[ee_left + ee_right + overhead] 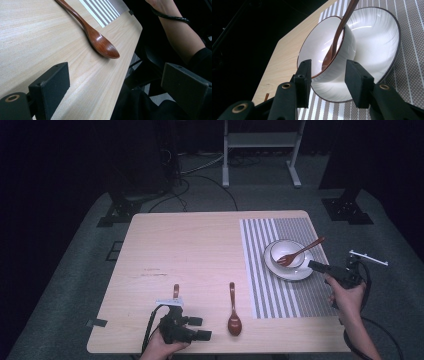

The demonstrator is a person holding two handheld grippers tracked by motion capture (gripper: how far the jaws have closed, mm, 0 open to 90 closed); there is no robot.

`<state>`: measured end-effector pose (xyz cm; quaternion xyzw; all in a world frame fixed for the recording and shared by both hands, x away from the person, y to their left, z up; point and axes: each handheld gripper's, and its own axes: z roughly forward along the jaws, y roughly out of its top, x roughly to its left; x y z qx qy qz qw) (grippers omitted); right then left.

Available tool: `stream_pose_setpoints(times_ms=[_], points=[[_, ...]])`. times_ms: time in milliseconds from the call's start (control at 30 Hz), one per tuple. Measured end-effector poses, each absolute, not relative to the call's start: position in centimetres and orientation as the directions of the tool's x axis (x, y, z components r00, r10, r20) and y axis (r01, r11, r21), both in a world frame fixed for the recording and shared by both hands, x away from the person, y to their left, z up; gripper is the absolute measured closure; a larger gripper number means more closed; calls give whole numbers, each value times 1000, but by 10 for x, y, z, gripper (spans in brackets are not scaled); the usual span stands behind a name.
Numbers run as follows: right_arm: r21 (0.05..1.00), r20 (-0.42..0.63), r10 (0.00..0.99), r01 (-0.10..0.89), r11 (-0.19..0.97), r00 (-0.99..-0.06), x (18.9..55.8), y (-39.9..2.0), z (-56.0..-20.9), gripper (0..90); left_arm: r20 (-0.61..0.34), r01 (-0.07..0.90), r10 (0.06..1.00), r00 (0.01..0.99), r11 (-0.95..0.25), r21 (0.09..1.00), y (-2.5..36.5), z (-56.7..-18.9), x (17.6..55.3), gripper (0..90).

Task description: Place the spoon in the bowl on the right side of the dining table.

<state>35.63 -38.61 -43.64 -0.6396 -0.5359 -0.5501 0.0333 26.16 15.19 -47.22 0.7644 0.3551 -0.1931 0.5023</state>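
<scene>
- We see the white bowl (288,254) standing on a plate (291,272) on the striped mat (265,285), near the table's (200,245) right edge; a wooden fork (300,252) leans in it, handle reaching past the rim.
- We find the right gripper (316,266) just beside the plate, off the table's right edge, jaws apart and gripping nothing; in the right gripper view (327,82) they frame the bowl's wall.
- We note a wooden spoon (233,312) lying near the front edge, with bare tabletop left of the mat.
- We see the left gripper (200,328) at the front edge, left of the spoon, jaws wide apart and empty.
- We note a second wooden handle (176,291) just behind it.
</scene>
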Motion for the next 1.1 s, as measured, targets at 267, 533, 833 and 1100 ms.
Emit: stream_pose_setpoints(times_ms=[267,533,833,1100], points=[[551,736,647,731,-402,-199,344,-385,-436,556,-651,735,348,675,-243,632,151,-472,261,70],[549,740,637,741,-386,-217,334,-381,-440,556,-650,737,353,673,-244,630,152,-473,261,70],[553,744,625,744,-375,-238,325,-373,-441,556,-647,734,353,676,-244,634,151,-473,261,70],[555,741,623,753,-355,-252,316,-367,-446,557,-646,734,354,676,-243,635,152,-472,261,70]])
